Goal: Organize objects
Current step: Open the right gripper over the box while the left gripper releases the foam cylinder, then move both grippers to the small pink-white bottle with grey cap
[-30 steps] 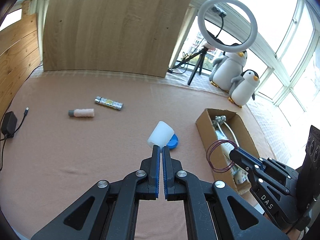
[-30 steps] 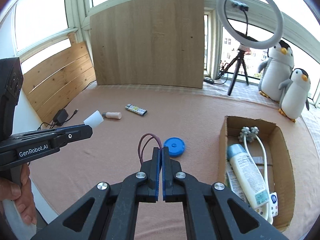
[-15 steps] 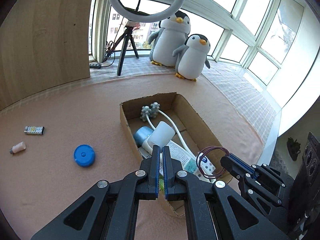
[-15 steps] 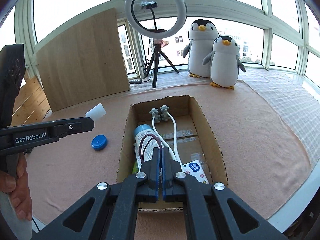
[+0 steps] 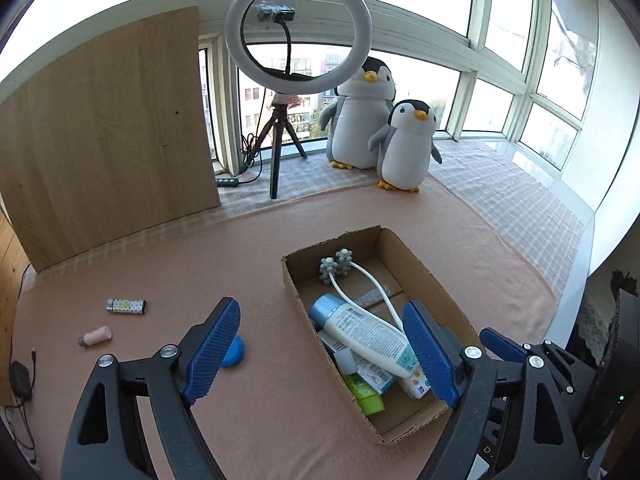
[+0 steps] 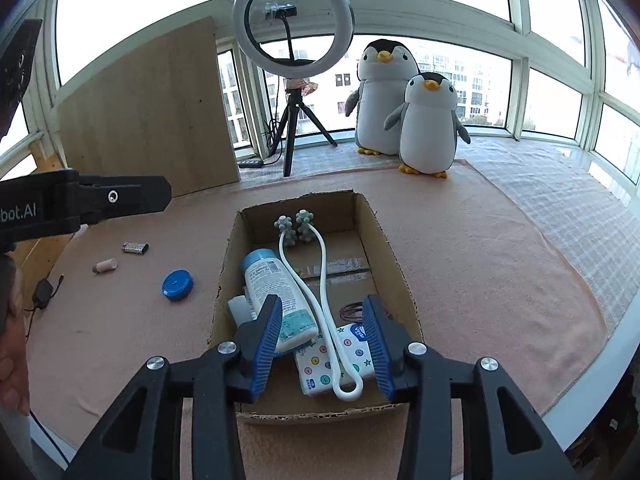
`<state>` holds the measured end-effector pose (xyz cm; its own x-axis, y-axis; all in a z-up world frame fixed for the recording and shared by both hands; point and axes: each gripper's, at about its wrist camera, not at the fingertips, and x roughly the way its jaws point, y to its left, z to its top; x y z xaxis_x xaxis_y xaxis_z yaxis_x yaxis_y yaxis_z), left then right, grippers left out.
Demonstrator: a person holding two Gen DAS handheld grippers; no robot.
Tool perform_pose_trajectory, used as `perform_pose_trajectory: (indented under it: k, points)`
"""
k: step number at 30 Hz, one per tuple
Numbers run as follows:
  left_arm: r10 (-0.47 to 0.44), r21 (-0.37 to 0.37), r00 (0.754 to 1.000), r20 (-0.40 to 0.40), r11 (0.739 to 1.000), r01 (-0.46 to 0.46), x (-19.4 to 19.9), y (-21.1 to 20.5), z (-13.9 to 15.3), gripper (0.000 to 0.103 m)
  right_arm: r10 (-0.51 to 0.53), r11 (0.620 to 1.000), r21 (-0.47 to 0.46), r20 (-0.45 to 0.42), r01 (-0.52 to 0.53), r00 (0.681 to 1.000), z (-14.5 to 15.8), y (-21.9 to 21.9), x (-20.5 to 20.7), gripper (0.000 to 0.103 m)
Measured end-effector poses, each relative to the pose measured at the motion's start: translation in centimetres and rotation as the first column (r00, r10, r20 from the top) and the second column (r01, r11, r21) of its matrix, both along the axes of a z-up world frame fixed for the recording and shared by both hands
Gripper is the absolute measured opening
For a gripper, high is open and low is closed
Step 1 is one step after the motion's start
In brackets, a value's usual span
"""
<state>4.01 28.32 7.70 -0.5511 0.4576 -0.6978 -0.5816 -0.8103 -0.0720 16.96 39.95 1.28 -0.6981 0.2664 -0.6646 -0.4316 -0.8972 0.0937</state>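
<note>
Left gripper: black triangular-cutout arms, blue ribbed pads, silver screws. Right gripper same build. White "bot.AI" lettering on the left gripper's side in the right wrist view.

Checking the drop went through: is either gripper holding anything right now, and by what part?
Nothing is held. The left gripper and right gripper have just been opening, with nothing pinched between their jaws; the white cap and hair ties lie in the box.
</note>
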Motion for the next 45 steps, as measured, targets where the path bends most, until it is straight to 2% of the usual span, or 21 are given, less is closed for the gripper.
perform_pose_trajectory:
  k: [11, 27, 33, 36, 41, 45]
  points:
    - [0.108, 0.029, 0.992, -0.060, 0.994, -0.106, -2.0, -6.4, 2.7, 0.087, 0.114, 0.993, 0.010, 0.011, -0.114, 0.993, 0.3, -3.7, -4.3, 0.042]
    - [0.226, 0.026, 0.973, -0.041, 0.974, -0.225, -5.5, -13.1, 2.0, 0.087, 0.275, 0.962, -0.005, 0.031, -0.274, 0.961, -0.5, -9.1, -10.7, 0.046]
    - [0.255, 0.022, 0.967, -0.025, 0.967, -0.254, -6.2, -14.9, 1.1, 0.087, 0.308, 0.951, -0.014, 0.045, -0.308, 0.950, -0.9, -10.4, -12.0, 0.047]
    - [0.280, 0.020, 0.960, -0.007, 0.960, -0.279, -6.7, -16.3, 0.1, 0.087, 0.323, 0.946, -0.024, 0.056, -0.323, 0.945, -1.3, -11.0, -12.6, 0.051]
    - [0.382, -0.001, 0.921, 0.075, 0.924, -0.383, -7.5, -21.2, -3.8, 0.087, 0.354, 0.935, -0.047, 0.095, -0.351, 0.931, -2.6, -12.0, -13.6, 0.058]
    - [0.482, -0.053, 0.863, 0.151, 0.876, -0.480, -7.5, -26.2, -7.9, 0.087, 0.379, 0.925, -0.078, 0.133, -0.371, 0.916, -4.2, -12.8, -14.5, 0.060]
